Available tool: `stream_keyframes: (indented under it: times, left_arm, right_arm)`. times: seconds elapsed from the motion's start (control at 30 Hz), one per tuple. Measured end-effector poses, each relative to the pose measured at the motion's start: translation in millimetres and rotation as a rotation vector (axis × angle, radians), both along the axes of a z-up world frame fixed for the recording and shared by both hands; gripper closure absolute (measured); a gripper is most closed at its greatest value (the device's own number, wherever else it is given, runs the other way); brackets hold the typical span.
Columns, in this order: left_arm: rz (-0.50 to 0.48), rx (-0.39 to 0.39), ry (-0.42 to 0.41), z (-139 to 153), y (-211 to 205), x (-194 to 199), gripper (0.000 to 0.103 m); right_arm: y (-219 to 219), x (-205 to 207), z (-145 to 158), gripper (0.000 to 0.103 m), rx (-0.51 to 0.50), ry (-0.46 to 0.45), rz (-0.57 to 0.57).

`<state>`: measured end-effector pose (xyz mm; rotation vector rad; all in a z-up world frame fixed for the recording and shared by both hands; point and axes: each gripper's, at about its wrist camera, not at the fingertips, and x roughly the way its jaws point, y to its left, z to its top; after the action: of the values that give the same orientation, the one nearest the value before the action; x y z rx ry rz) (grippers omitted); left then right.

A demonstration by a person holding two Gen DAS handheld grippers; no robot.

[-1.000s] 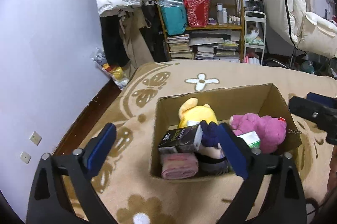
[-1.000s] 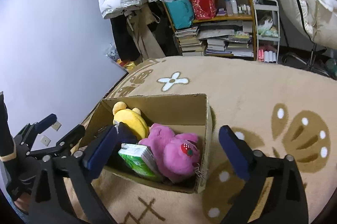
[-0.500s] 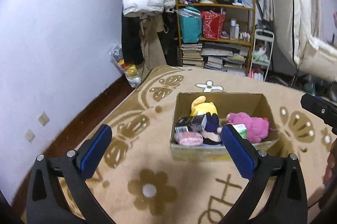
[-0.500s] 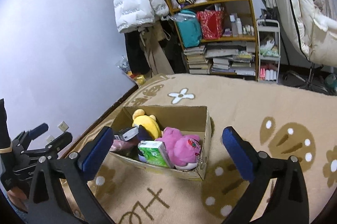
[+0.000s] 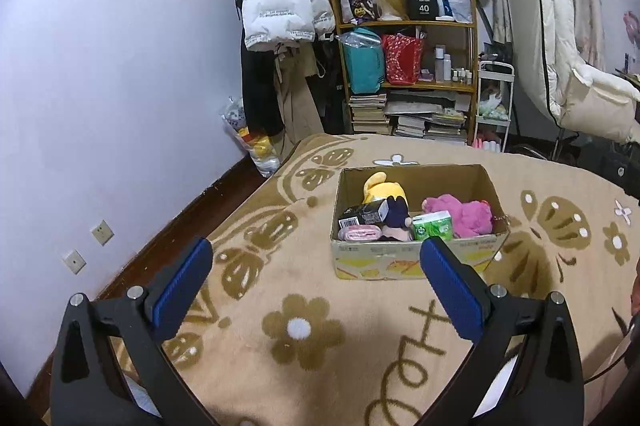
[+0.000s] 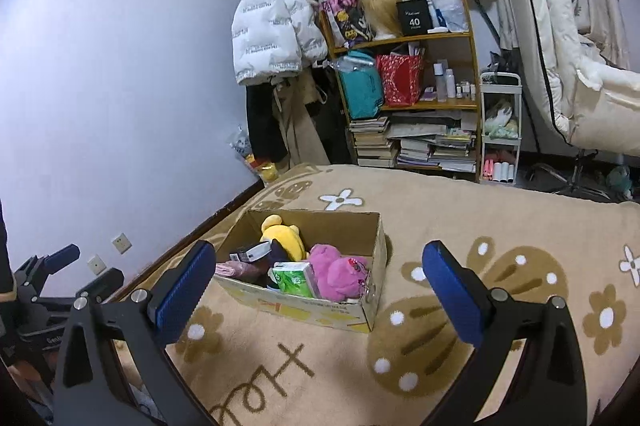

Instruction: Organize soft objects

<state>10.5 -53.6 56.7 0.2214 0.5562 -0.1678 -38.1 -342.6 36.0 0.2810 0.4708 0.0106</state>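
Left tool (image 5: 312, 282) empty, gaping; dark toy (image 5: 394, 216) half-buried in box (image 5: 416, 266), perhaps plush.

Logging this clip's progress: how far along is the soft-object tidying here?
Looks nearly done: the yellow plush, pink plush and green tissue pack sit in the cardboard box. The left gripper and right gripper are open and empty. Nothing loose shows on the rug.
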Motion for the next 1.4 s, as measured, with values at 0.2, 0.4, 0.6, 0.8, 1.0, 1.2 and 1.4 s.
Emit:
stream_keyframes:
  times: [0.2, 0.4, 0.6, 0.8, 1.0, 1.2, 1.4]
  left_arm:
    - [-0.002, -0.026, -0.033, 1, 6, -21, 0.0]
    - [-0.022, -0.044, -0.043, -13, 9, -23, 0.0]
    - [-0.015, -0.058, -0.023, -29, 9, -13, 0.0]
    - [0.002, -0.056, -0.019, -40, 8, -7, 0.0]
    - [0.003, -0.038, -0.015, -46, 4, -2, 0.0]
    - [0.0, -0.019, -0.016, -49, -1, 0, 0.0]
    - [0.012, -0.021, -0.005, -52, -1, 3, 0.0]
  right_arm:
    - [4, -21, -3, 0.0, -0.034, -0.031, 0.004]
    - [8, -35, -16, 0.0, -0.055, -0.077, -0.018]
    - [10, -37, -28, 0.0, -0.081, -0.086, -0.017]
    - [8, -32, -51, 0.0, -0.078, -0.064, -0.013]
    - [5, -28, -63, 0.0, -0.086, -0.035, -0.021]
    - [5, -26, -67, 0.0, -0.097, -0.023, -0.03]
    - [5, -22, -72, 0.0, -0.099, -0.009, -0.026]
